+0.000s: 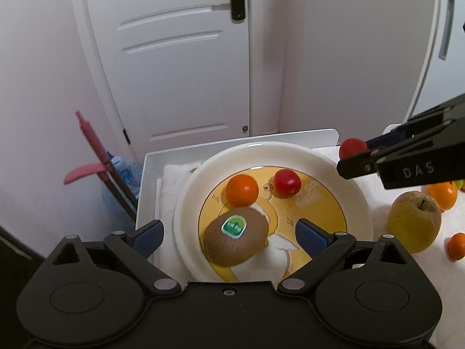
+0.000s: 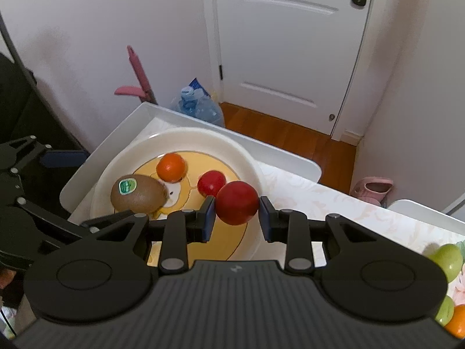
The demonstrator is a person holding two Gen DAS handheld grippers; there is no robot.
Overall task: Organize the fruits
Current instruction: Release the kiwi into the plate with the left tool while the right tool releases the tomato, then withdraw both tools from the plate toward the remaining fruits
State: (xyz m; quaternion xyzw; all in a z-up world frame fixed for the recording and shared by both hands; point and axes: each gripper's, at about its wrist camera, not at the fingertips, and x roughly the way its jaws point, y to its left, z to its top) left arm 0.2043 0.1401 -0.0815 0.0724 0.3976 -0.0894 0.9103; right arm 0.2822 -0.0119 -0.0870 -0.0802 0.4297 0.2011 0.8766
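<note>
Kiwi (image 1: 236,238) lying free on yellow-centred plate (image 1: 357,200) between wide-spread pads of left tool (image 1: 229,232), untouched; beyond it orange (image 1: 242,190) and red fruit (image 1: 286,183) on same plate; farther right, right tool (image 2: 237,203) clamped on second red fruit (image 2: 237,202) above plate edge.

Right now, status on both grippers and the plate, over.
Left gripper open, brown stickered kiwi lying free on white-rimmed yellow plate. Right gripper shut on round red fruit above the plate. Nothing blocking.
</note>
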